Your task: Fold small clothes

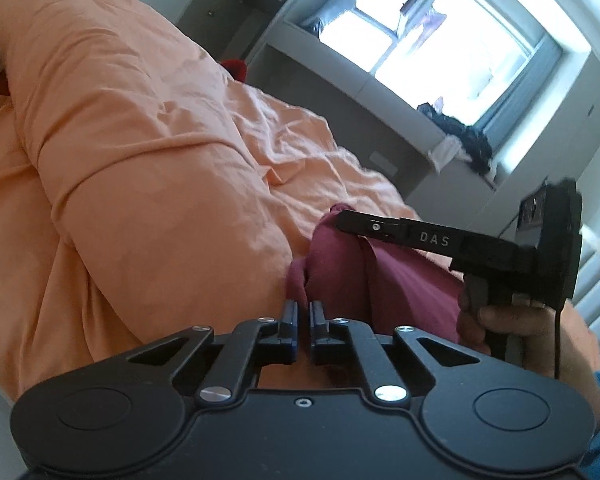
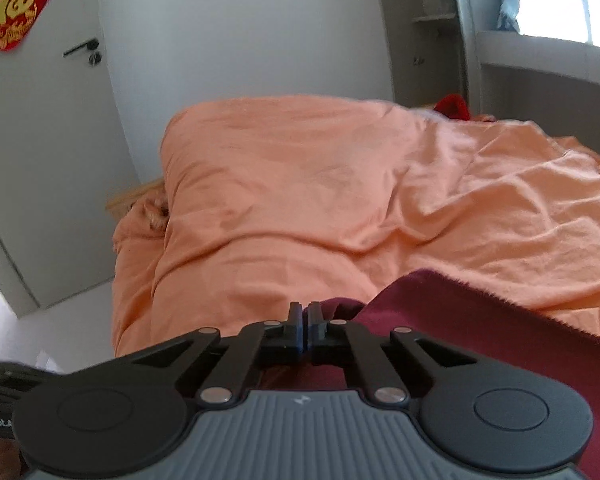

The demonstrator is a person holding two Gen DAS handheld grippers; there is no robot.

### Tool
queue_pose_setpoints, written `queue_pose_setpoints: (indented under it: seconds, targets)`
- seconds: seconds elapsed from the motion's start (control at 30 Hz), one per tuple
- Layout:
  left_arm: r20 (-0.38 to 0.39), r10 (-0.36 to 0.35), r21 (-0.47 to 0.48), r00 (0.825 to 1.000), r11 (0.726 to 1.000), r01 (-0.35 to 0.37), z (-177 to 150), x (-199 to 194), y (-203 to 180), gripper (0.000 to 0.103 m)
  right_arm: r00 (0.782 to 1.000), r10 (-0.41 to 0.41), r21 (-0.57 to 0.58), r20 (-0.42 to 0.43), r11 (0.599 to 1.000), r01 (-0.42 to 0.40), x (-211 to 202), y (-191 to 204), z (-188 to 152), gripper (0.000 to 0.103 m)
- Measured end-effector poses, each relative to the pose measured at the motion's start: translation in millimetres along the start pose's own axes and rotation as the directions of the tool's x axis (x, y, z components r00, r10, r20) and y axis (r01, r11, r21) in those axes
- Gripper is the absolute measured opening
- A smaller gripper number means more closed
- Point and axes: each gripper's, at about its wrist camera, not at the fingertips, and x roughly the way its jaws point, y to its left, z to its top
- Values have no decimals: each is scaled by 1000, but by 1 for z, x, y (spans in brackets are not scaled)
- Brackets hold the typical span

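Observation:
A maroon garment (image 1: 400, 280) lies on the orange bedding (image 1: 140, 140). In the left wrist view my left gripper (image 1: 303, 308) is shut at the garment's near edge, where a fold of cloth comes down to its fingertips. My right gripper (image 1: 340, 218) reaches in from the right, held by a person's hand (image 1: 512, 324). It is shut on a raised peak of the same garment. In the right wrist view the right gripper (image 2: 305, 310) has its jaws pressed together, and the maroon garment (image 2: 480, 328) bunches behind the fingertips and spreads out to the right.
A thick rolled orange duvet (image 2: 300, 180) fills the far side of the bed. A window (image 1: 440, 40) with dark clothes on its sill (image 1: 468, 136) is beyond the bed, and a radiator (image 1: 596, 272) is at the right. A white door (image 2: 40, 140) stands at the left, with floor below it.

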Motion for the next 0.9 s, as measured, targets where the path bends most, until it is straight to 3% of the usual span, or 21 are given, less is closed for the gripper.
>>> queue_pose_setpoints:
  seconds: [0.17, 0.23, 0.47, 0.83, 0.9]
  targets:
    - [-40, 1, -107, 999, 994, -6, 1, 8, 14, 3, 996, -16, 72, 93, 997, 10, -10, -10, 6, 1]
    - [-50, 5, -105, 999, 994, -10, 2, 11, 14, 3, 993, -18, 65, 113, 998, 11, -11, -8, 7, 1]
    - [70, -116, -120, 991, 985, 124, 5, -3, 15, 2, 981, -27, 101, 191, 995, 8, -21, -14, 16, 1]
    - [47, -37, -93, 998, 995, 42, 4, 4, 12, 4, 984, -39, 109, 172, 994, 20, -11, -16, 11, 2]
    - [42, -1, -83, 999, 997, 4, 4, 4, 13, 15, 985, -47, 97, 166, 995, 31, -11, -13, 11, 4]
